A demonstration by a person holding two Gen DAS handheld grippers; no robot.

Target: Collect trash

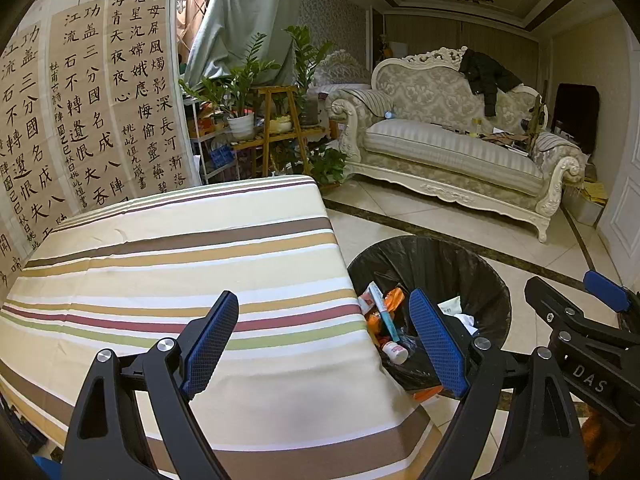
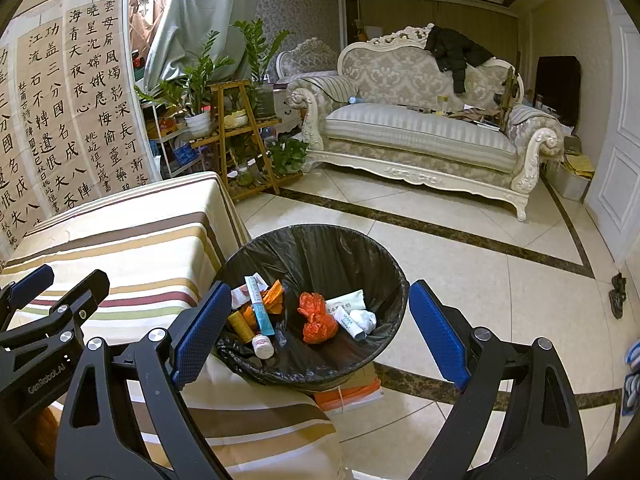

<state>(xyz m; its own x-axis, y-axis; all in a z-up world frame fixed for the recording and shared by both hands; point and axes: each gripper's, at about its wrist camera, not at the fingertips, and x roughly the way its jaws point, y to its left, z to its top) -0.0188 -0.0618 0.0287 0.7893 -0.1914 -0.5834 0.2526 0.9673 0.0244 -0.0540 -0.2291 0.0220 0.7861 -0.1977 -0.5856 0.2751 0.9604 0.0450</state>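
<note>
A round trash bin [image 2: 320,248] lined with a black bag stands on the floor beside the striped table [image 1: 160,272]. It holds several pieces of trash: an orange bag [image 2: 316,318], a blue-white tube [image 2: 260,306], a small white bottle [image 2: 264,346], crumpled white paper [image 2: 362,318]. The bin also shows in the left wrist view [image 1: 452,264]. My right gripper [image 2: 316,330] is open and empty, above the bin. My left gripper [image 1: 324,342] is open and empty over the table's right edge.
A striped cloth covers the table. An ornate sofa [image 1: 448,140] with a black jacket stands across the tiled floor. A wooden plant stand [image 2: 244,136] with potted plants is behind the table. Calligraphy sheets [image 1: 80,112] hang at left. An orange-white package [image 2: 352,394] lies under the bin.
</note>
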